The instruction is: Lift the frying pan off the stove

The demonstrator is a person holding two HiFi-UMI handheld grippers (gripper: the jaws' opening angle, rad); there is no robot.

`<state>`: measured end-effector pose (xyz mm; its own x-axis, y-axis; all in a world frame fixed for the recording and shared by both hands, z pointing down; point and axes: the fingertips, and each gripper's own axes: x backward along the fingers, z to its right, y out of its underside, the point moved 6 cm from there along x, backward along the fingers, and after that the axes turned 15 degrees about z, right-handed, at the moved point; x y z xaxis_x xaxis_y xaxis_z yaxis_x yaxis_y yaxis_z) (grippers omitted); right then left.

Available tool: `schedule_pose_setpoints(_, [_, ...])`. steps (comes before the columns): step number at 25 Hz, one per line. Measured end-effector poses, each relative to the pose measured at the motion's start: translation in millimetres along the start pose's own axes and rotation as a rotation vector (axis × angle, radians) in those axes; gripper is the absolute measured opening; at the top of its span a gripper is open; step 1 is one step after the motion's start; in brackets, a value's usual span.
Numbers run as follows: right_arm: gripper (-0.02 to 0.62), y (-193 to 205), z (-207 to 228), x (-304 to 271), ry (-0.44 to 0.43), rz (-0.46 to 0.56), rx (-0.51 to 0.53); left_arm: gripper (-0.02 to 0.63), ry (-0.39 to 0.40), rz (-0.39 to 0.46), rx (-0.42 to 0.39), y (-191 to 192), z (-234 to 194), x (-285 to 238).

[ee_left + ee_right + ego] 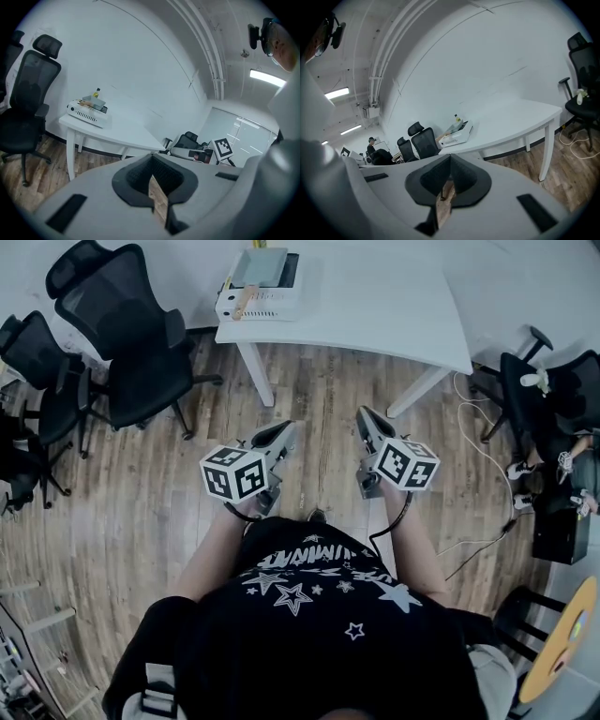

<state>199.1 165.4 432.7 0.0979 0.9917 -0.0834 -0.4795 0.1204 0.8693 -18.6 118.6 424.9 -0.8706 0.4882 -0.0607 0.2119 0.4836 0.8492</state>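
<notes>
A white stove stands at the far left end of the white table, well ahead of me. On it lies a grey pan with a wooden handle that points toward me. The left gripper view shows the stove small and far off, and so does the right gripper view, stove. My left gripper and right gripper are held side by side at waist height over the wooden floor, short of the table. Both are shut with nothing in them, as seen at left gripper and right gripper.
Black office chairs stand at the left, and another chair at the right. White cables trail on the floor by the table's right leg. A yellow bottle stands behind the stove. A person sits far back.
</notes>
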Motion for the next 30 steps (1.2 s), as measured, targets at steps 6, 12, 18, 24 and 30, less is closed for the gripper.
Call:
schedule_pose_setpoints(6, [0.008,-0.3,13.8,-0.1,-0.042,-0.019,-0.009,0.008,-0.046,0.026,-0.003,8.5,8.8,-4.5])
schedule_pose_setpoints(12, [0.008,0.2,24.2,-11.7,-0.045,-0.049,-0.006,0.008,-0.078,0.026,0.016,12.2,2.3,-7.4])
schedule_pose_setpoints(18, [0.008,6.5,29.5,-36.4,-0.026,-0.069,-0.009,0.008,-0.070,0.028,0.037,8.2,-20.7,-25.1])
schedule_pose_setpoints(24, [0.008,1.1,37.7,-85.5,-0.002,-0.065,-0.017,0.008,-0.026,0.023,0.047,-14.1,-56.0,-55.4])
schedule_pose_setpoints(30, [0.008,-3.2,41.8,-149.4,0.018,-0.060,-0.025,0.008,-0.013,0.012,0.058,-43.2,-107.0,-87.5])
